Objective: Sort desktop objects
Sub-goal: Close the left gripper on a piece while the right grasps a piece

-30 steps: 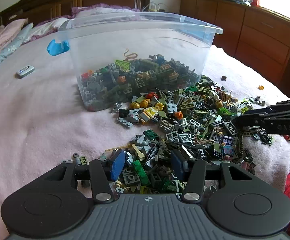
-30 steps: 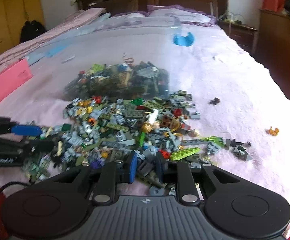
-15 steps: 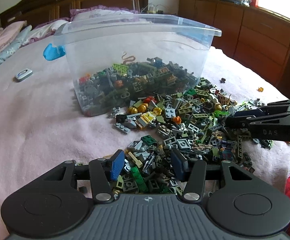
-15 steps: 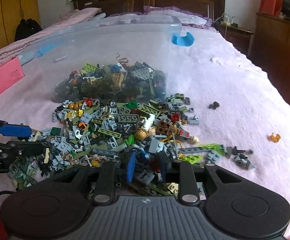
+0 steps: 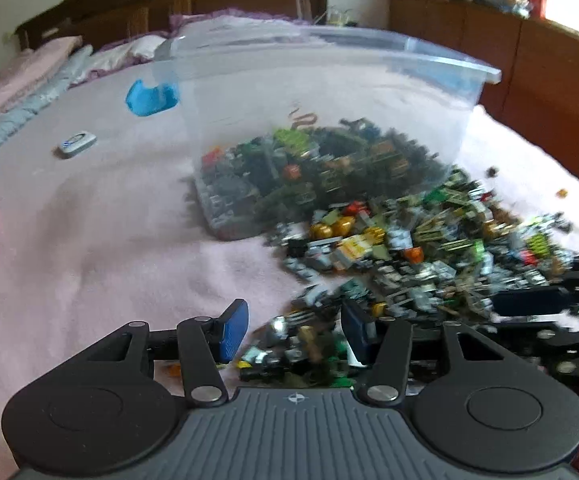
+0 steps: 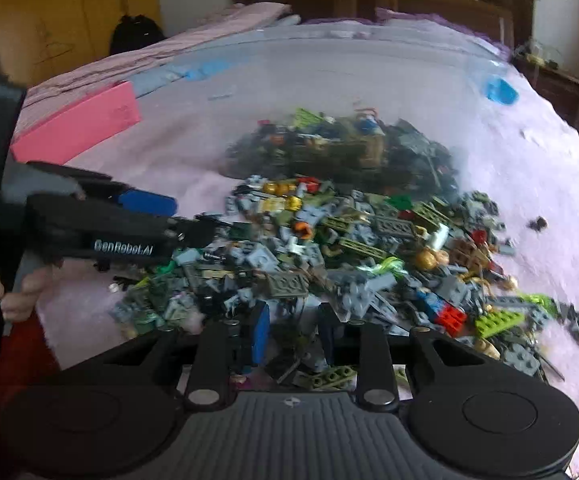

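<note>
Plastic bin [image 5: 329, 92] lies tipped on the bed [image 5: 89, 220], bricks [image 6: 349, 248] spilling near its mouth. I judge sorting barely begun. My left gripper [image 5: 293, 330] gapes wide, empty; right gripper [image 6: 293, 330] half-open over bricks, gripping nothing.

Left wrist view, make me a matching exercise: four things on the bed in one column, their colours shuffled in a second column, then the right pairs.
Things:
1. clip beside the bin
2. storage bin
3. blanket
4. pads of the left gripper

Colours:
A. clear
B. pale pink
C. dark blue
D. bright light blue

Pairs: 1-D, 2-A, 3-B, 4-C
</note>
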`<state>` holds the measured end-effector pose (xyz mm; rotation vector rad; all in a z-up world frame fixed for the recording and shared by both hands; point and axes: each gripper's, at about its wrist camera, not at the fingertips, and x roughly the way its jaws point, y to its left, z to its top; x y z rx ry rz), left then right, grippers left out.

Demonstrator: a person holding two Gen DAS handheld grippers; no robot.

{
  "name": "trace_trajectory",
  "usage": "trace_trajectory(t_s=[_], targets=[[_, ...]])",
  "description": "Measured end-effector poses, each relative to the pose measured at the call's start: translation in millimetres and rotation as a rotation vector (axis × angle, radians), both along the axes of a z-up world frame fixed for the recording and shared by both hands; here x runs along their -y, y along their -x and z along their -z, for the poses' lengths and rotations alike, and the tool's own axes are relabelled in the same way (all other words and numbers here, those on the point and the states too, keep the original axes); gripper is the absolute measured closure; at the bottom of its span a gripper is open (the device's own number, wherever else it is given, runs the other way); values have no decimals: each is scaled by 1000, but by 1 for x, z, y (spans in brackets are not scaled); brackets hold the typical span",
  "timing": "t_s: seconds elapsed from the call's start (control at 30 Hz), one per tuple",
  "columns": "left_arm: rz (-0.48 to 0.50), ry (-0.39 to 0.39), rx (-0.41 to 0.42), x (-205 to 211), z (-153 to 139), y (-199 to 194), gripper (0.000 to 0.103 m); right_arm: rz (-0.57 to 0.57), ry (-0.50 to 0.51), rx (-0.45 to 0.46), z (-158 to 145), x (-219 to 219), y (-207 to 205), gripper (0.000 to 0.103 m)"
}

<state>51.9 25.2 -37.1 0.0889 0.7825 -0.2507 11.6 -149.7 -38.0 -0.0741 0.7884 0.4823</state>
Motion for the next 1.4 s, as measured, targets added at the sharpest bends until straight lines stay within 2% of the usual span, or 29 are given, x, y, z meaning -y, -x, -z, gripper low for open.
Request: trace_trajectory(t_s=[0.1, 0.2, 0.33, 0.47, 0.97, 1.4], targets=[[40, 19, 7, 8, -3, 1, 51, 20, -12, 18, -6, 4, 0, 73], [71, -22, 19, 21, 1, -2, 54, 61, -15, 35, -11, 13, -1, 74], [55, -65, 5, 21, 11, -15, 80, 102, -9, 28, -10, 21, -3, 75], [35, -35, -4, 11, 9, -20, 88, 120, -12, 21, -6, 22, -4, 75], [53, -2, 40, 14, -11, 1, 88, 121, -31, 25, -4, 21, -12, 75], [56, 21, 19, 13, -9, 7, 88, 136, 13, 10, 8, 22, -13, 75]])
